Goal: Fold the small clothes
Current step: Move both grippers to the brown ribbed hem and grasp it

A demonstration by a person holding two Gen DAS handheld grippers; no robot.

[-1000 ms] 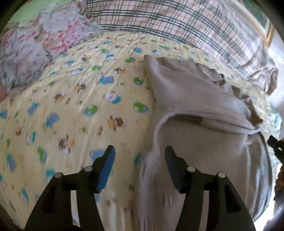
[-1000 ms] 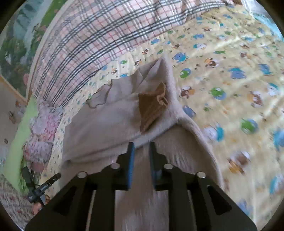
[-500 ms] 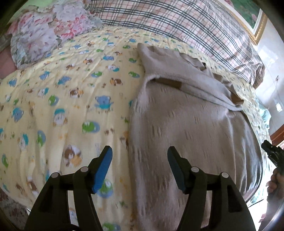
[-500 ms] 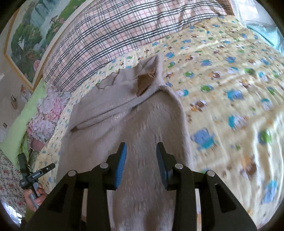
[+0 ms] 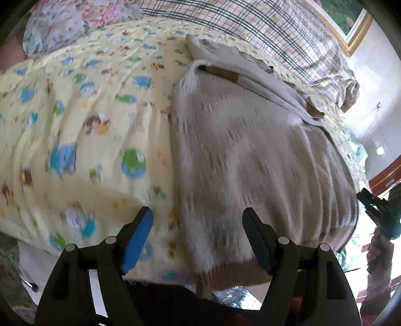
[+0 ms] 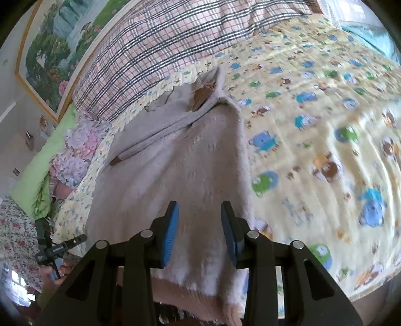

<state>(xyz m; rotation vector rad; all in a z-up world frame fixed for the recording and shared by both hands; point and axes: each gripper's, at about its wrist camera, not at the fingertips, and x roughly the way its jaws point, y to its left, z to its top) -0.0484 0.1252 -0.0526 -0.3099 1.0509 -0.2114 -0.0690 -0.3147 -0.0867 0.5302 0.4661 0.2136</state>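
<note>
A beige fuzzy sweater [image 5: 250, 155] with a brown ribbed hem lies flat on the yellow cartoon-print bedsheet [image 5: 87, 130], its sleeves folded across the top. Its hem hangs over the near bed edge. My left gripper [image 5: 198, 233] is open and empty, above the sweater's near left hem corner. My right gripper [image 6: 199, 228] is open and empty, above the sweater [image 6: 175, 175] near its right hem. Neither touches the cloth.
A plaid pillow [image 6: 163, 42] and a floral pillow [image 5: 75, 20] lie at the head of the bed. A framed painting [image 6: 57, 42] hangs on the wall. The bedsheet [image 6: 325, 125] stretches to the right of the sweater. The other gripper shows at each view's edge.
Both grippers have pulled back from the sleeve fold to the hem end at the bed's near edge. The right gripper has opened and let go of the cloth.
</note>
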